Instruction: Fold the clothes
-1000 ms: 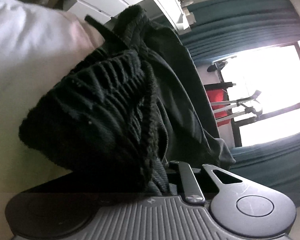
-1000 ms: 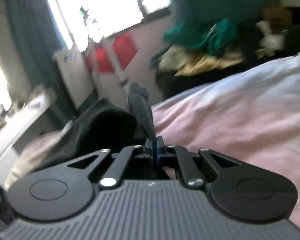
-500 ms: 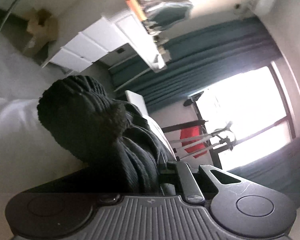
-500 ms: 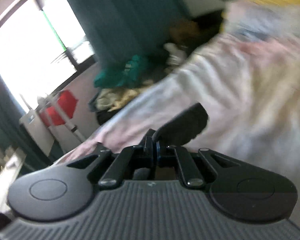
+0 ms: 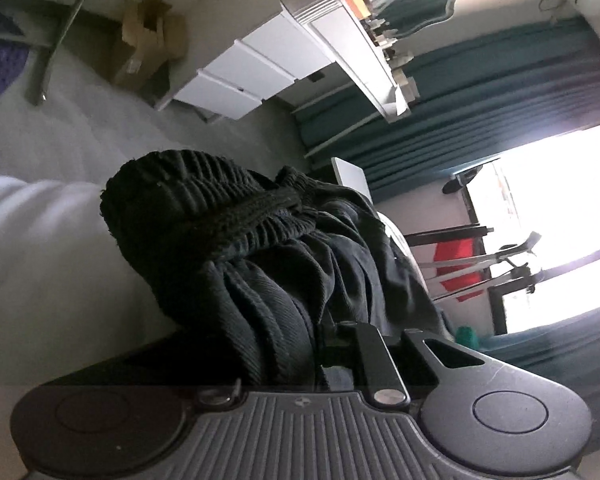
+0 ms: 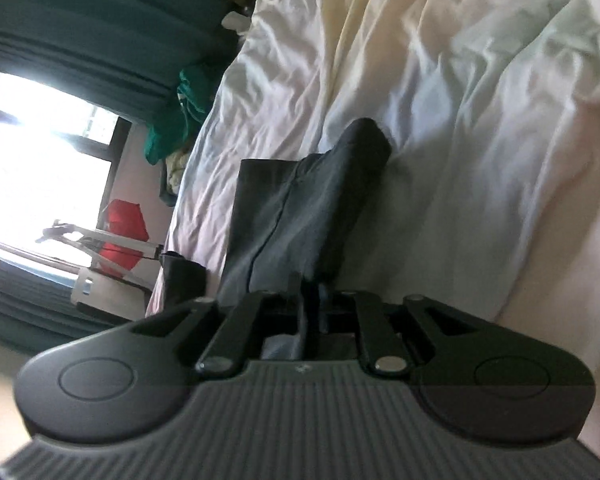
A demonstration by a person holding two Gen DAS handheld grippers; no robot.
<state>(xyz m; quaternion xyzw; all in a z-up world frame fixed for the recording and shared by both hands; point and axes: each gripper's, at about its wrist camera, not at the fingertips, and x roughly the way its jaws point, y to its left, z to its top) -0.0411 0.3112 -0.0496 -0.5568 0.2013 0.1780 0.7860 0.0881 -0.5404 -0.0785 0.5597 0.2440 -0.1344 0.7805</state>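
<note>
A dark grey-black garment with a ribbed elastic waistband [image 5: 204,208] bunches over my left gripper [image 5: 324,336], which is shut on its cloth; the fingertips are hidden under the folds. In the right wrist view the same dark garment [image 6: 296,208] hangs flat and smooth above the rumpled white bed sheet [image 6: 480,120]. My right gripper [image 6: 310,292] is shut on its lower edge. Both views are rolled sideways.
A white chest of drawers [image 5: 260,68] and a cardboard box [image 5: 144,44] stand on the floor. Teal curtains [image 5: 480,80] frame a bright window. A red object on a metal stand [image 6: 124,224] and a pile of green clothes [image 6: 180,116] lie beyond the bed.
Both grippers have swung round with the garment still held. The right view turned from the window toward the bed sheet; the cloth now hangs out flat. The left view tilted toward the drawers.
</note>
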